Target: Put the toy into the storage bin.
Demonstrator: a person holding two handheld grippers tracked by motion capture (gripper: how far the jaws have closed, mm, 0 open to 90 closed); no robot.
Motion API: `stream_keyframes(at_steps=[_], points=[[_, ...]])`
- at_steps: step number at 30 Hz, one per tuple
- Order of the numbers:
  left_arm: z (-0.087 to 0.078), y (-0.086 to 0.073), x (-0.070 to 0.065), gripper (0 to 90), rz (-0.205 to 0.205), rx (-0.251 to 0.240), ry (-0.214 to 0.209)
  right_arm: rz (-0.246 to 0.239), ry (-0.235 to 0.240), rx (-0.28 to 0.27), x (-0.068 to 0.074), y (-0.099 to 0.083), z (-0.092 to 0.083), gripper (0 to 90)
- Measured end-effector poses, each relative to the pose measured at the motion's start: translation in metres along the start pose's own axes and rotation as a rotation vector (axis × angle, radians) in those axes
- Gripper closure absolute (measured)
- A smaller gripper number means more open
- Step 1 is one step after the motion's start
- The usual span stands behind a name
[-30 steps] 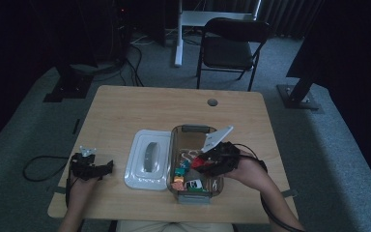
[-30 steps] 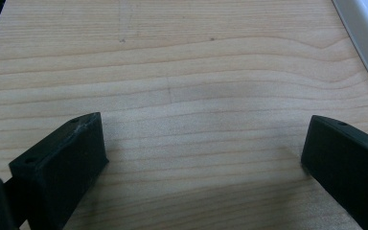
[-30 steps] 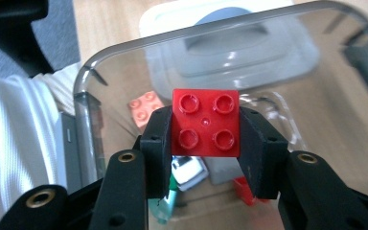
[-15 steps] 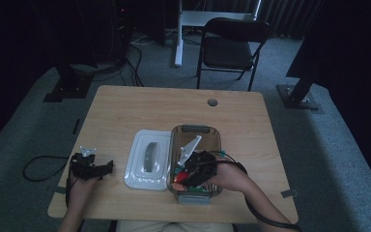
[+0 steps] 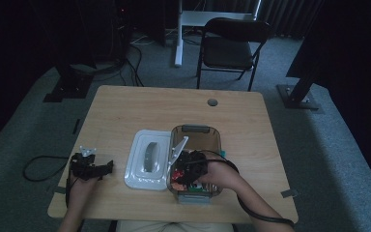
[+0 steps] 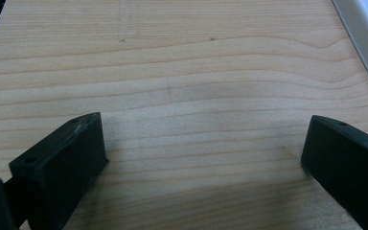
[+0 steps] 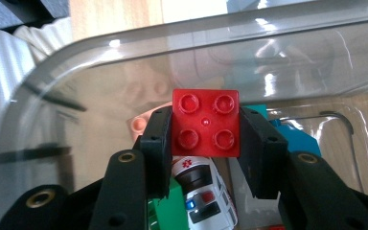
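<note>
Dim grey carpet surrounds a light wooden surface, with a black folding chair standing beyond its far edge and a small round grommet set near that edge. Near the front of the surface, a clear plastic bin sits with its white lid lying flat just beside it on the left.

At the front left, the left gripper rests in the person's hand close to the edge, well apart from the bin. In the left gripper view, its jaws stand wide apart over bare wood grain with nothing between them, and a corner of the white lid shows at the upper right.

Inside the bin's near half sits the right gripper, held by the person's right hand. In the right gripper view, its jaws pinch a red four-stud brick by two opposite sides, studs facing the camera, close to the bin's clear curved wall. Below the brick lie a toy ambulance, a green block and a teal piece; a pale pink piece sits just left of the jaws.
</note>
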State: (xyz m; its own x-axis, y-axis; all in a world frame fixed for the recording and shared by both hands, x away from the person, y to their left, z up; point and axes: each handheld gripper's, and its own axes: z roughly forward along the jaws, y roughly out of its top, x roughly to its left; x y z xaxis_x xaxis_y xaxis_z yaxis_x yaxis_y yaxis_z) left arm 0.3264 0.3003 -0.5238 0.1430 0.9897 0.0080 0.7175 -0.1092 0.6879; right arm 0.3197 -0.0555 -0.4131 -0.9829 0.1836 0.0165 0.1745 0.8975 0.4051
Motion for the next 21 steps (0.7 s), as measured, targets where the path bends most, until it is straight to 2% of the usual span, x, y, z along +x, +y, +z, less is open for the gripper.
stream_keyframes(at_steps=[3, 14, 21], points=[[0.0000, 0.0000, 0.0000, 2.0, 0.000, 0.000, 0.000, -0.007, 0.002, 0.007, -0.0003, 0.0015, 0.0016, 58.6], [0.0000, 0.0000, 0.0000, 2.0, 0.000, 0.000, 0.000, 0.031, 0.014, 0.030, -0.0062, 0.0052, 0.0047, 56.9], [0.0000, 0.0000, 0.0000, 2.0, 0.000, 0.000, 0.000, 0.052, 0.015, 0.008, -0.0063, 0.0051, 0.0009, 52.6]])
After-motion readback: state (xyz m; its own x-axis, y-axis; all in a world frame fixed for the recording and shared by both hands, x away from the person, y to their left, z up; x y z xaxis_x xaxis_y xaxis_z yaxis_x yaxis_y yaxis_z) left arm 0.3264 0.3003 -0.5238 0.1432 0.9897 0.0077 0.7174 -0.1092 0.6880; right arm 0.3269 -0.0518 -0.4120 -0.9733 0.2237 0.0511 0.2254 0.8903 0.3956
